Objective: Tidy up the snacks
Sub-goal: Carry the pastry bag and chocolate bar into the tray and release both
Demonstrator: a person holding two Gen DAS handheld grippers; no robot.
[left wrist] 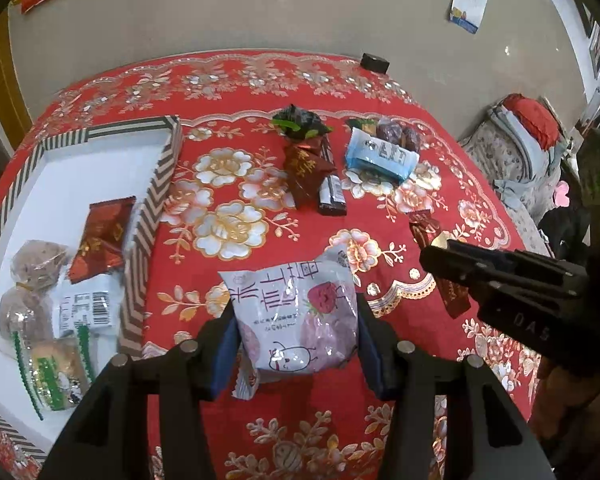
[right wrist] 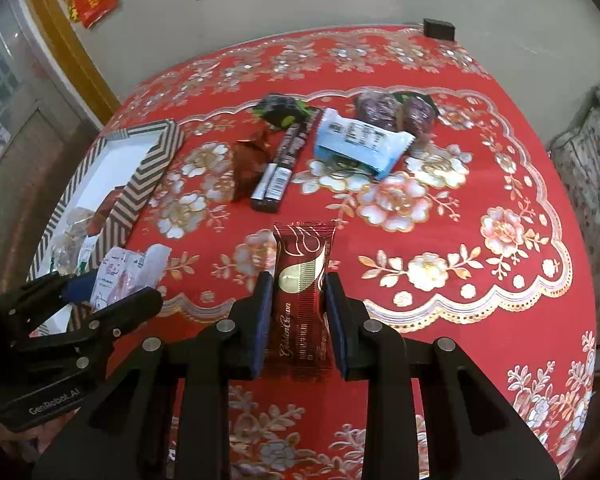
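My left gripper point(left wrist: 296, 320) is shut on a white and pink strawberry snack packet point(left wrist: 296, 312), held above the red tablecloth just right of the striped box point(left wrist: 152, 200). It also shows in the right wrist view point(right wrist: 120, 276). My right gripper point(right wrist: 298, 300) is shut on a dark red Golden Crown wafer bar point(right wrist: 302, 300), held over the cloth. In the left wrist view the right gripper point(left wrist: 456, 264) sits at right with the bar point(left wrist: 452, 296) partly hidden. The box holds several wrapped snacks point(left wrist: 96, 240).
Loose snacks lie at the far middle of the table: a dark green packet point(left wrist: 300, 120), a red-brown packet point(left wrist: 304, 168), a black bar point(left wrist: 332, 188), a blue-white packet point(left wrist: 380, 156) and brown round cakes point(left wrist: 400, 136). A small black block point(left wrist: 374, 62) sits at the far edge.
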